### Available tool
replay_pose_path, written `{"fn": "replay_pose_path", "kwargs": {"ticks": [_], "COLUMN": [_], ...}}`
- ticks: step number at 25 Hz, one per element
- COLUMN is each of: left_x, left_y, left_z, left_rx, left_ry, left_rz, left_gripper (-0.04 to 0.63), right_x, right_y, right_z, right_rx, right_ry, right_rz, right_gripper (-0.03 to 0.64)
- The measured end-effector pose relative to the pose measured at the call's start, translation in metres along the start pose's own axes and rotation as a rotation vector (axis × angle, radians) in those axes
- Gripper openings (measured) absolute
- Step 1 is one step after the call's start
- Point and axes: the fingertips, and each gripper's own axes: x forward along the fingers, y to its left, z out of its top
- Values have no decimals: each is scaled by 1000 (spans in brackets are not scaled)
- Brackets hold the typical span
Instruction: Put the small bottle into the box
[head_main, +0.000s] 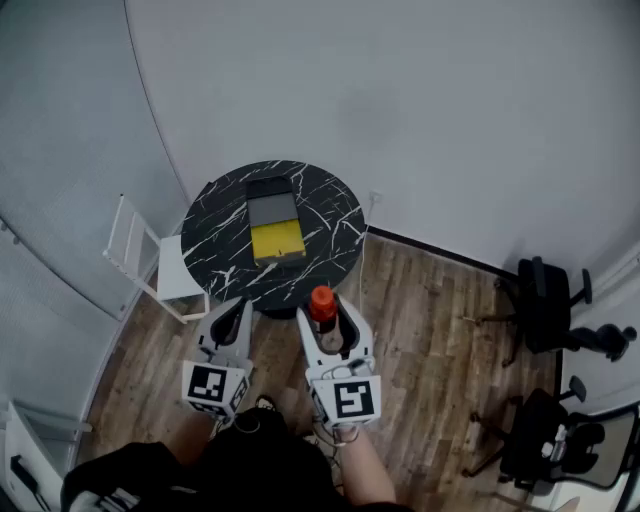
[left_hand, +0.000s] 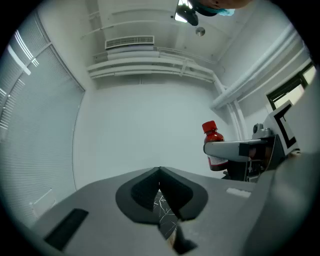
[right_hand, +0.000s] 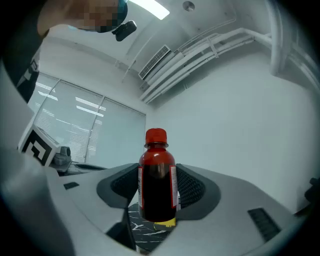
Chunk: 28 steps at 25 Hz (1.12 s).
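The small bottle (head_main: 321, 299), dark red with a red cap, stands upright between the pads of my right gripper (head_main: 329, 323), which is shut on it just in front of the table's near edge. In the right gripper view the bottle (right_hand: 157, 185) fills the gap between the jaws of the right gripper (right_hand: 158, 172). The box (head_main: 273, 225), grey with a yellow front part, lies open on the round black marble table (head_main: 222, 225). My left gripper (head_main: 231, 320) hangs beside the right one, shut and empty (left_hand: 160, 172); from it I see the bottle (left_hand: 214, 145) to the right.
A white folding frame (head_main: 140, 255) leans at the table's left side. Two dark office chairs (head_main: 545, 300) (head_main: 545, 440) stand on the wooden floor at the right. A curved grey wall runs behind the table.
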Motion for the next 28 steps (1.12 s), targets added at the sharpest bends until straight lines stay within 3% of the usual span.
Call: {"fn": "replay_pose_path", "kwargs": {"ticks": [15, 28], "left_x": [-23, 81], "left_y": [-9, 52], "left_z": [-40, -91], "left_rx": [25, -52], "left_ry": [105, 174], "left_rz": [-23, -90], "left_gripper": [-2, -2], "right_x": [-31, 62], "right_y": [4, -35], "right_z": [-31, -78], "right_rx": [89, 90], "right_ry": [46, 205], "right_rz": [-28, -64], "right_gripper": [213, 213]}}
